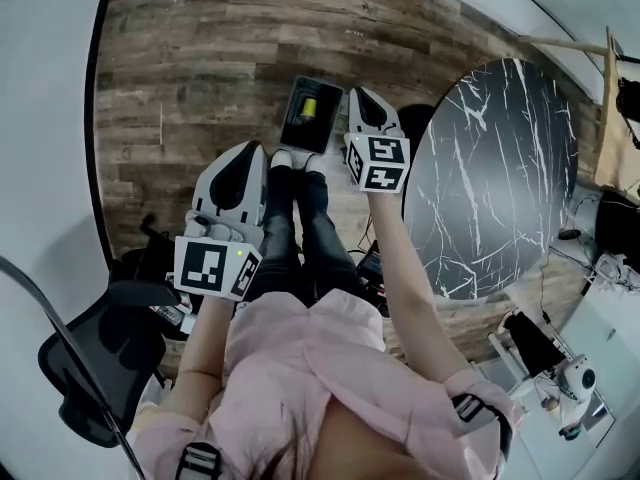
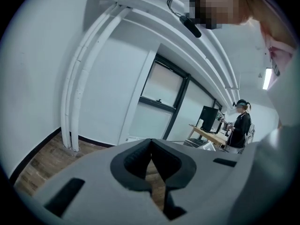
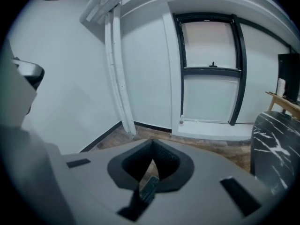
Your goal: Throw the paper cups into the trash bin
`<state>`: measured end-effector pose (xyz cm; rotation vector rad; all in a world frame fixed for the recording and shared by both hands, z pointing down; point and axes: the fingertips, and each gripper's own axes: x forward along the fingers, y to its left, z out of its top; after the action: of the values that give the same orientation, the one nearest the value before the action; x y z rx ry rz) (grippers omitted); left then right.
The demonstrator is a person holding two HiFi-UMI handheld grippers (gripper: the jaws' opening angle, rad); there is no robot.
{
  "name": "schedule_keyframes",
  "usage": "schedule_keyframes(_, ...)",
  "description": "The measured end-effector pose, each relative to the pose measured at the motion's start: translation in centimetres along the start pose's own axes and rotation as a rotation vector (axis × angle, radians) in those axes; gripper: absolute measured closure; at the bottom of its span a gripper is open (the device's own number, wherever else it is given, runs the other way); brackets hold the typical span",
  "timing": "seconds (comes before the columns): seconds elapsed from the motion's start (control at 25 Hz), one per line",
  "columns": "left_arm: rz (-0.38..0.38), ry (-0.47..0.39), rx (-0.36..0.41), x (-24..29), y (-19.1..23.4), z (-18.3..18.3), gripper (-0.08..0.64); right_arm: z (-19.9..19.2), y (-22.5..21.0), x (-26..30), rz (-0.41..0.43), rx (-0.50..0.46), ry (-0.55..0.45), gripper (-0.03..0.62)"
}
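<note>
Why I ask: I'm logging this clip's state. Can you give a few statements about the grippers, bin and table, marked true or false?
1. The left gripper is shut with nothing in it. True.
2. The right gripper holds a paper cup. False: it is shut and empty.
3. The trash bin stands on the wooden floor. True.
4. Paper cups sit on the marble table. False: no cups show there.

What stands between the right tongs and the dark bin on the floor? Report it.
Nothing visible. The right tongs, shut and empty, hang just beside the bin above the wood floor. No paper cup is in view.
</note>
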<state>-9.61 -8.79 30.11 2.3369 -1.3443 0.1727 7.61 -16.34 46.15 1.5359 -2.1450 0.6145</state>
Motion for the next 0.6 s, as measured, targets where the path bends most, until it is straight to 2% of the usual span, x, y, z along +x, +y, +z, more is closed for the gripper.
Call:
schedule_keyframes(0.28, 0.003, -0.034, 0.021, -1.7, -1.2, 2.2, 0.545, 1.7, 0.0, -4.6, -0.006, 0.021, -0.055, 0.563)
schedule_keyframes(0.6, -0.018, -0.062, 0.046, -3.5, -3.3, 3.9, 0.545, 3.8, -1.7, -10.3, -0.070, 0.063, -0.138, 0.563)
